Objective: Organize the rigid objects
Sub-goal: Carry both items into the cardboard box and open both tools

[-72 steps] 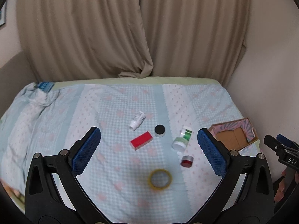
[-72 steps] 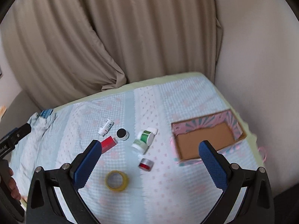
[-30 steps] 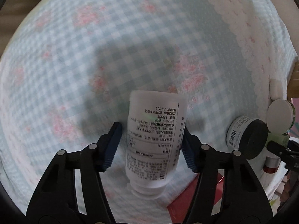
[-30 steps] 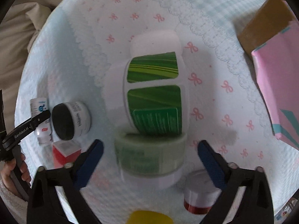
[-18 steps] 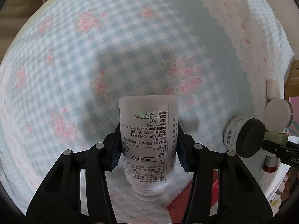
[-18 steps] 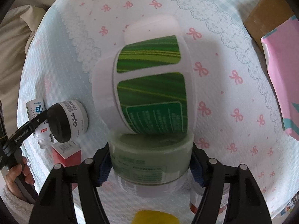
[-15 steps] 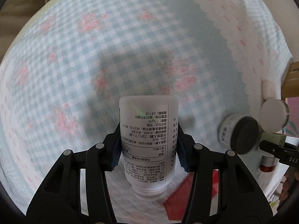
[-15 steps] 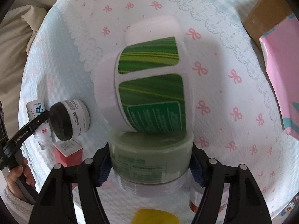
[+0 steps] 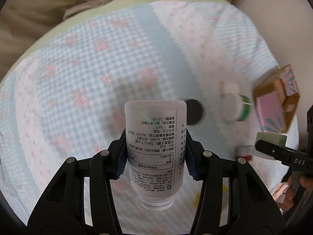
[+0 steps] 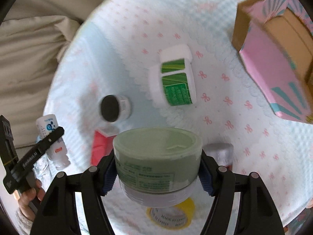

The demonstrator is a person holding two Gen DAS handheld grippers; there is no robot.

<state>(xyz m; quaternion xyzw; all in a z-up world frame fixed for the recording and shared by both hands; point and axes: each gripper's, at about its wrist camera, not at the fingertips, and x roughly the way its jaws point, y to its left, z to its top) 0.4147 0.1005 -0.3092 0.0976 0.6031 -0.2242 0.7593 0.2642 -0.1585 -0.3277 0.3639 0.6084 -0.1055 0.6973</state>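
Observation:
My left gripper (image 9: 155,153) is shut on a white pill bottle (image 9: 155,137) with printed text, held above the bed, cap toward me. My right gripper (image 10: 157,173) is shut on a pale green jar (image 10: 157,152), lifted off the bedspread. On the bedspread lie a green-labelled white bottle (image 10: 174,80), a black-lidded jar (image 10: 114,108), a red box (image 10: 101,144), a small silver-capped red jar (image 10: 221,152) and a yellow tape roll (image 10: 172,215) under the jar. The left gripper with its bottle also shows in the right wrist view (image 10: 51,139).
A pink and teal cardboard box (image 10: 277,54) stands open at the right; it also shows in the left wrist view (image 9: 277,101). Beige curtains (image 9: 58,4) hang behind the bed. The checked bedspread (image 9: 78,78) reaches far left.
Both grippers have lifted up and back with their objects. The green jar has come away from the green-labelled bottle, which stays on the bedspread. The box has come into view.

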